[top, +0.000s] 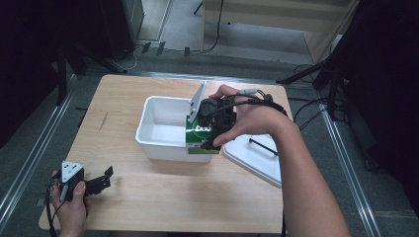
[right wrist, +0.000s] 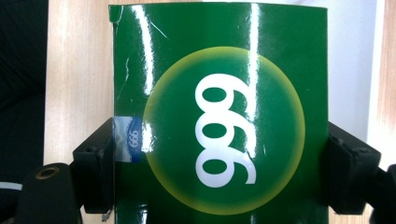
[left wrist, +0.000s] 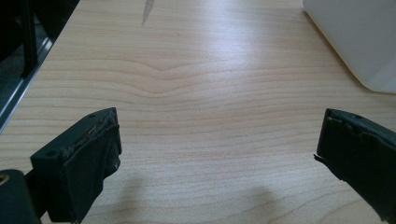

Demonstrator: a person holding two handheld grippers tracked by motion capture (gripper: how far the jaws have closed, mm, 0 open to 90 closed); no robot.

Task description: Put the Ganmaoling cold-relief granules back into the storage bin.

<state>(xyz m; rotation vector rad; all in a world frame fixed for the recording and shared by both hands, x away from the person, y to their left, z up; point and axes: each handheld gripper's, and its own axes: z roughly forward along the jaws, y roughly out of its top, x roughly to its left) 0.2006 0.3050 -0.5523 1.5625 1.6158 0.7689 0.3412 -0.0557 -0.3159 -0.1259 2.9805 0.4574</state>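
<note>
Green box (right wrist: 219, 121), printed with white digits in a yellow circle, sits clamped between the right gripper (top: 213, 129) jaws at the white bin's (top: 163, 145) three o'clock rim. To do this well, I judge the grip should stay firm and the box upright, clearing the rim before it travels. The left gripper (left wrist: 217, 158) rests released, its jaws wide over bare table (top: 148, 197) at eight o'clock. Count: one box, one bin, one white lid (top: 257, 160) at four o'clock, two grippers.

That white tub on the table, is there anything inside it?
The white tub looks bare inside: its pale floor and walls show nothing. The green box, held in the right tongs, hangs at its near right corner and covers that part.
</note>
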